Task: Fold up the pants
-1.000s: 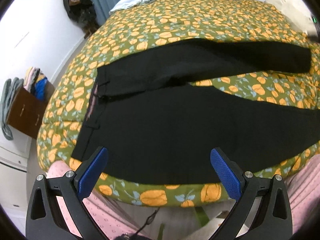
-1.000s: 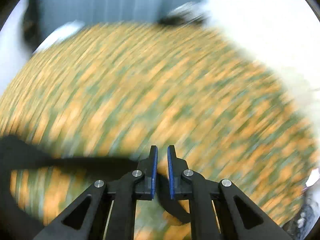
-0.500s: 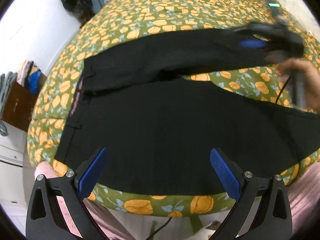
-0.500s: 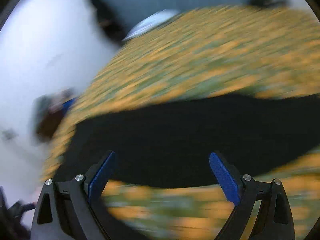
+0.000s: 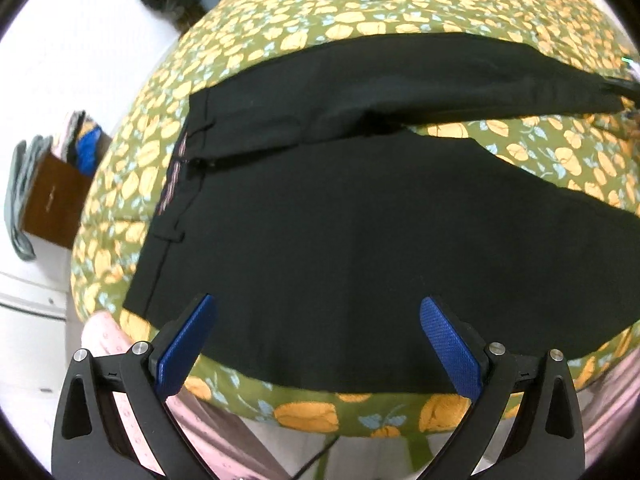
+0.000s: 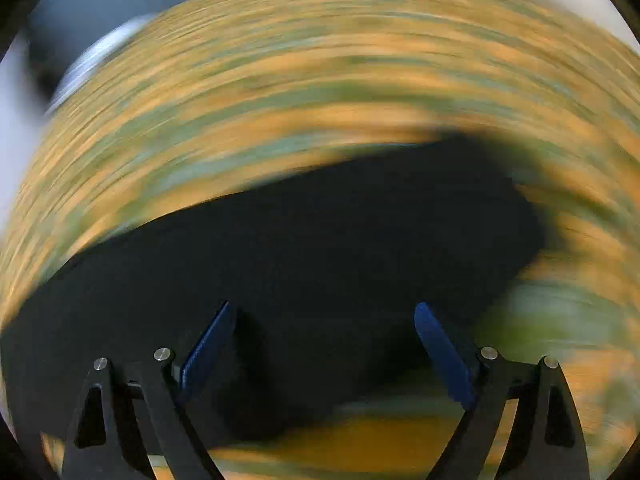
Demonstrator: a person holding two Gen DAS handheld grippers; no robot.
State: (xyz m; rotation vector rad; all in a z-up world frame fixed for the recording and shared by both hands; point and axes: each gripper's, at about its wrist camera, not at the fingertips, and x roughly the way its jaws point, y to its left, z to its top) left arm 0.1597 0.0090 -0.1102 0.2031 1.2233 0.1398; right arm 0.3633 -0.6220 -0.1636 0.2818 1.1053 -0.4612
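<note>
Hovering wide open and empty, the left hand-held gripper (image 5: 316, 344) faces the pants (image 5: 360, 240) spread flat on the bed (image 5: 400, 4) ahead. The right hand-held gripper (image 6: 322, 350), equally spread, holds nothing above 1 leg. Folding seems unstarted; next, pinch an edge.

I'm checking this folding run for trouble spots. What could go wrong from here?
1. The right wrist view is smeared by fast motion, so the open right gripper may close on the wrong spot of the pants.
2. The near leg lies at the edge of the bedspread; a tug could drag it off.
3. The left gripper is open and pins nothing, so the waistband may shift.
</note>
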